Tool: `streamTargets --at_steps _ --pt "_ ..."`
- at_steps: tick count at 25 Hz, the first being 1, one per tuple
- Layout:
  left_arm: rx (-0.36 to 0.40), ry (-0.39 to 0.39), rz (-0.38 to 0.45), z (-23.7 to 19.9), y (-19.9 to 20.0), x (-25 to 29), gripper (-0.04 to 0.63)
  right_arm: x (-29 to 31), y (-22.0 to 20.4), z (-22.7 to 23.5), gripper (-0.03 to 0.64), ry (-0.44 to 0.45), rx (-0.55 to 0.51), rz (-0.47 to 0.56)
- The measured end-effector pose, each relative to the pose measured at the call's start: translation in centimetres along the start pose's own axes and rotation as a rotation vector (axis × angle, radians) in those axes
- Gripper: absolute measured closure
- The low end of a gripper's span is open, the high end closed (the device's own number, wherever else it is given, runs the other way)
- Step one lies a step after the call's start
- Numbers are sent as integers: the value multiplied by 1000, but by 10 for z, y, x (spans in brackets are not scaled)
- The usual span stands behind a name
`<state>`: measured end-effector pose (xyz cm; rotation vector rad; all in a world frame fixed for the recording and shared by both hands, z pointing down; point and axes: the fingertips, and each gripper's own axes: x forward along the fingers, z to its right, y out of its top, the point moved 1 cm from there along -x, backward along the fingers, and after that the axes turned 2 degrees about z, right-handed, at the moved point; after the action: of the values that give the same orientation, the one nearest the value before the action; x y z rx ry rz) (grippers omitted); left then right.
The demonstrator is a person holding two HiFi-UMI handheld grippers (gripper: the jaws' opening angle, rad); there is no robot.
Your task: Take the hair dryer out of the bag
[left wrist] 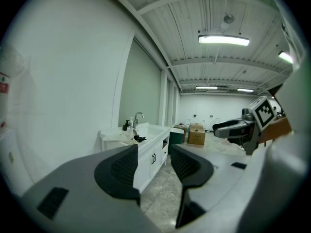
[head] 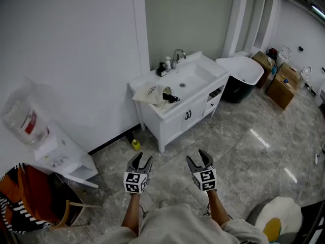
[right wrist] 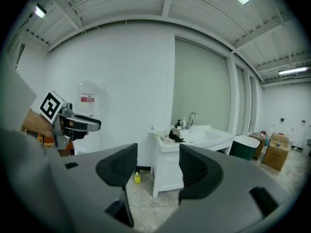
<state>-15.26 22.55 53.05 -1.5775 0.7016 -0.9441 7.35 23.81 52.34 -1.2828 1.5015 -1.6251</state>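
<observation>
Jaws of the left gripper (head: 140,159) stand spread with nothing between them; its own view shows only floor in the gap. Jaws of the right gripper (head: 199,157) are likewise spread and hold nothing. Both grippers are held side by side, near each other, over the tiled floor (head: 238,151).

Well ahead of both sets of jaws stands a white vanity unit (head: 175,120) against the wall. On its countertop, at the end nearer the left gripper, lies a cream bag (head: 150,93), slumped on its side. A black item (head: 171,98), seemingly the hair dryer, shows at the bag's mouth, toward the basin; how much of it is still inside cannot be told. Neither gripper touches the bag or the black item; both are well apart from them.

In the right gripper view the bag sits beyond and just above the gap between the jaws. In the left gripper view it lies beyond and above the left jaw.

A faucet (head: 177,56) rises at the back of the basin. A small yellow bottle (head: 135,144) stands on the floor beside the vanity's foot, between jaws and vanity.
</observation>
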Motion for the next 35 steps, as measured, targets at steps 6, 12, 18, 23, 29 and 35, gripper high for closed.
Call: streamTargets --at_steps 6,12,18,23,29,35 --pt "-3 -13 -1 -34 5 33 397 44 7 5 367 -14 -2 -11" --pt "0 -20 -8 -54 6 55 397 71 9 6 367 -17 3 -10" --pt "6 -34 -19 -59 5 72 397 85 1 12 367 -19 13 -29" --pt "7 -32 -31 -65 2 82 397 96 -4 17 368 -16 19 -36" --pt "14 -30 -36 -78 3 100 397 119 -3 24 368 -12 20 -33" --pt "22 -34 -44 -93 6 138 397 154 -6 43 370 -8 26 -35"
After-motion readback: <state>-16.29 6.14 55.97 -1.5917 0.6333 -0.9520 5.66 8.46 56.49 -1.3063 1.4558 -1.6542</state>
